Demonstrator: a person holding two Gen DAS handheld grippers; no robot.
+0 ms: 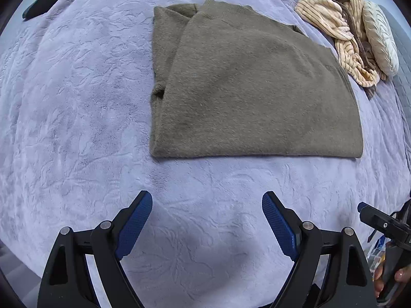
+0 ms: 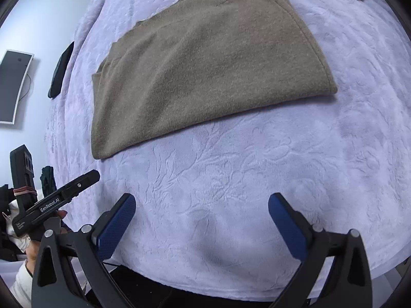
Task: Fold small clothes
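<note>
A folded olive-brown knit garment is seen lying flat on a lavender embossed blanket that covers the bed. Its near edge runs straight, and a second layer of the same fabric is visible at its far left side. The left gripper is held above the bare blanket, short of the garment's near edge and apart from it; its jaws are spread wide and nothing is held between them. The blue ribbed pads are seen facing each other.

In the right wrist view, the same garment is seen ahead and slightly left, and the right gripper is likewise held over bare blanket, clear of the cloth, with its jaws wide apart and empty.

A crumpled cream striped garment is piled at the far right, just beyond the folded one. A dark flat object rests at the blanket's left edge, and a monitor is seen on the wall.
</note>
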